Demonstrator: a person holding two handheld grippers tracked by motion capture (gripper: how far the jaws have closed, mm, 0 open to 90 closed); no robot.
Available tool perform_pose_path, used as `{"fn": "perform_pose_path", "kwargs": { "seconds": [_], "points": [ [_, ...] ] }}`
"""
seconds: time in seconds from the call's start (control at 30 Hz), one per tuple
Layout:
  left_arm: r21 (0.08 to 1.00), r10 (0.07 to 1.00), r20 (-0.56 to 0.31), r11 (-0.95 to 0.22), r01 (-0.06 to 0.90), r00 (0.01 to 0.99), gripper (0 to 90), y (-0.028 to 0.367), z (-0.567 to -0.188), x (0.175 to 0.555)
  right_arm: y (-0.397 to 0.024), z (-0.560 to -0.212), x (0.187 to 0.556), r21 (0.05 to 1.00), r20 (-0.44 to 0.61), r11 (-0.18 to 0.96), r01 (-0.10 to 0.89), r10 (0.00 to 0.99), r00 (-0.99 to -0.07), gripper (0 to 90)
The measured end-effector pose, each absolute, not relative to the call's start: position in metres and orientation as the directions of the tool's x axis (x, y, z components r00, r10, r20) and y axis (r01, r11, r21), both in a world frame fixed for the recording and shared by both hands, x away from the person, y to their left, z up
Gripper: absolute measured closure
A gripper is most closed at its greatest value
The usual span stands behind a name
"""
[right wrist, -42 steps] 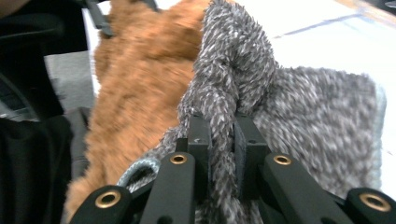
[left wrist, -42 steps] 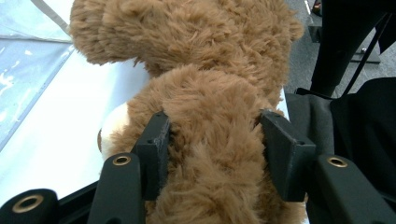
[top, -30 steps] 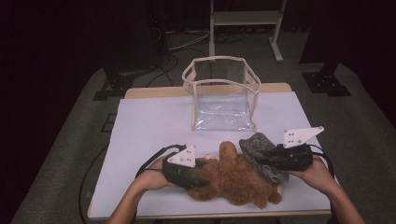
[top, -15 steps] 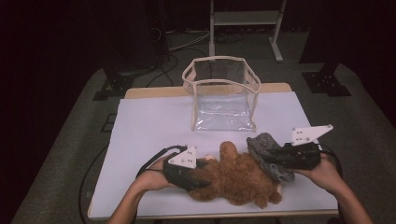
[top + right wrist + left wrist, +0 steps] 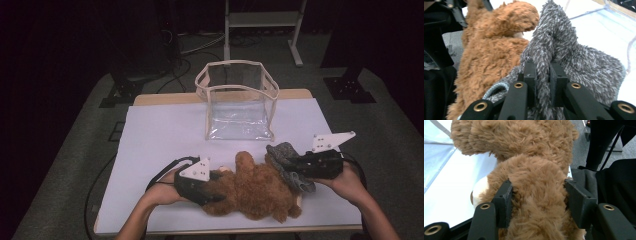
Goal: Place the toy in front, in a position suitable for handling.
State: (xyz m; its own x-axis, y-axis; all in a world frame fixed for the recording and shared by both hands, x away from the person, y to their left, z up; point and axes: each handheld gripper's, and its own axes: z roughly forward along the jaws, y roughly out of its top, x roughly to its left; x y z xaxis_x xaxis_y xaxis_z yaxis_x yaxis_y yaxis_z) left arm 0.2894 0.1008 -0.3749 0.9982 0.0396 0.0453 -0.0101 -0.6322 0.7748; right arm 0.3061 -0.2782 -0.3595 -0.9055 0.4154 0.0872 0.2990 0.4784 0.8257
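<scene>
High view: brown plush bear [image 5: 252, 192] lain on the table [image 5: 160, 140], a limb gripped by the left tongs [image 5: 212, 186], jaws lately easing; grey fuzzy garment [image 5: 290, 167] clenched in right tongs [image 5: 295, 167]; undressing judged nearly done, clear bag [image 5: 239, 102] unfilled.

The right gripper [image 5: 542, 75] is pinching a fold of a shaggy grey-and-white knitted fabric piece [image 5: 574, 60] between its two black jaws, which are standing close together with the cloth squeezed thin between them. The grey fabric is rising in a peak above the jaws and is lying against a fluffy brown plush toy [image 5: 491, 50] at its left. A pale white tabletop [image 5: 599, 27] is showing behind them.
</scene>
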Motion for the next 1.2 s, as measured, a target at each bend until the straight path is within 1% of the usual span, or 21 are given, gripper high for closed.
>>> {"fn": "perform_pose_path", "kwargs": {
  "seconds": [0.17,0.27,0.37,0.63,0.73,0.83,1.0,1.1,1.2],
  "points": [
    [0.766,0.042,0.052,-0.643,-0.013,0.998,43.5,0.097,-0.373,0.291,-0.260,-0.355,0.297,0.831,0.065,0.497,0.248,0.357,-0.932,77.6],
    [0.766,0.043,0.052,-0.643,-0.012,0.998,43.5,0.097,-0.373,0.292,-0.239,-0.355,0.293,0.828,0.057,0.518,0.216,0.305,-0.951,77.5],
    [0.769,0.041,0.050,-0.639,-0.012,0.998,43.5,0.098,-0.374,0.292,-0.231,-0.356,0.291,0.830,0.059,0.519,0.204,0.281,-0.958,77.5],
    [0.775,0.047,0.051,-0.632,-0.010,0.998,43.5,0.097,-0.375,0.292,-0.248,-0.361,0.295,0.832,0.094,0.496,0.248,0.316,-0.944,77.5],
    [0.766,0.045,0.059,-0.642,-0.016,0.997,43.5,0.094,-0.373,0.292,-0.239,-0.356,0.293,0.831,0.071,0.510,0.224,0.302,-0.951,77.5],
    [0.765,0.045,0.060,-0.643,-0.017,0.997,43.4,0.094,-0.373,0.291,-0.222,-0.351,0.294,0.830,0.053,0.524,0.191,0.266,-0.962,77.5],
    [0.768,0.044,0.058,-0.640,-0.016,0.997,43.3,0.096,-0.375,0.290,-0.195,-0.357,0.293,0.825,0.047,0.543,0.154,0.205,-0.978,77.3],
    [0.775,0.045,0.054,-0.631,-0.013,0.998,43.3,0.098,-0.375,0.289,-0.201,-0.358,0.296,0.825,0.064,0.538,0.173,0.214,-0.975,77.3],
    [0.778,0.047,0.055,-0.628,-0.013,0.997,43.2,0.098,-0.376,0.289,-0.220,-0.360,0.300,0.825,0.084,0.524,0.212,0.258,-0.963,77.3]
  ]
}}
